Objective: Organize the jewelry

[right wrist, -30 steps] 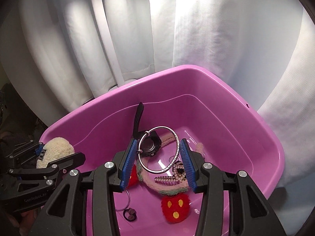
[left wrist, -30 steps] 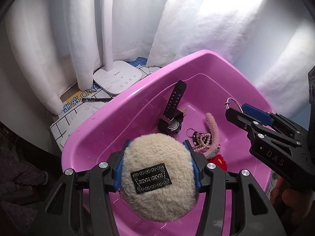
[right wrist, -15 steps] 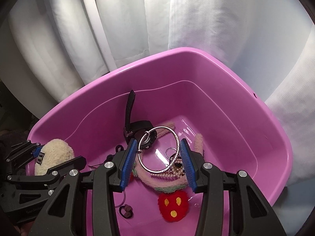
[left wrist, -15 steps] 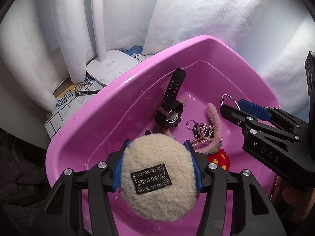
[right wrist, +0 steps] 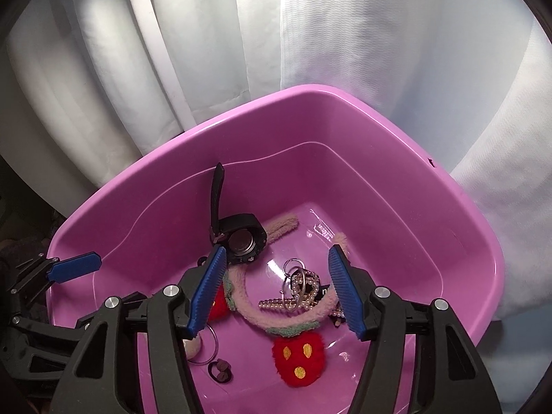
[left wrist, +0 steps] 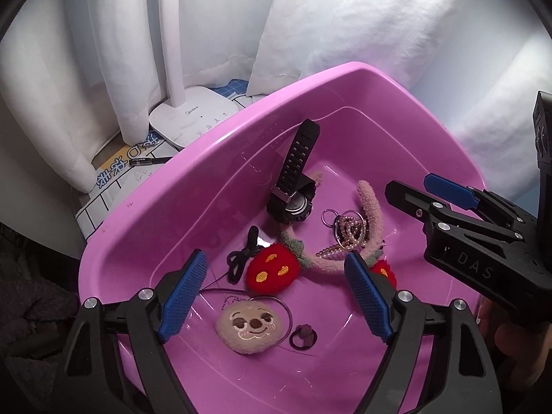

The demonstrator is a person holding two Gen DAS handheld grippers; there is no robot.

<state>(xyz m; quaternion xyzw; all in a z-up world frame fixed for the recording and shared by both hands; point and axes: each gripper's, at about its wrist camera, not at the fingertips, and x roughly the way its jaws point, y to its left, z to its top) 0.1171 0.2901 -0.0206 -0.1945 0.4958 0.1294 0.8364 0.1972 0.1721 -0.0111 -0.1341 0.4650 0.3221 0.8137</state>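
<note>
Everything lay in relation to the pink tub (left wrist: 145, 207), which held the whole collection. The left gripper (left wrist: 276, 296) hung over the tub's near side with its jaws spread wide and nothing between them; the right gripper (right wrist: 276, 288) hung over the tub's middle, jaws likewise apart and empty.

On the tub's floor, nearest the left gripper, sat the beige plush charm (left wrist: 249, 326) face up, with a thin wire hoop (left wrist: 287, 310) curving round it, and a small dark ring piece (left wrist: 303, 335) just beside it. Toward the tub's centre lay a fuzzy pink headband (right wrist: 276, 322) with red strawberry ends (right wrist: 299, 358), a pearl clip and key ring (right wrist: 296, 289) tangled within its arc, and a black hair tie (left wrist: 241, 257) close by. The black watch (left wrist: 293, 200) rested farther in, its strap standing up toward the tub's far wall.

Judging by this, gathering seemed largely done: many pieces were already in the tub. Whether more jewelry waited outside it could not be told, since the cameras showed little beyond the rim except a white lamp base (left wrist: 193, 117) and printed papers (left wrist: 117, 179) behind the tub.
</note>
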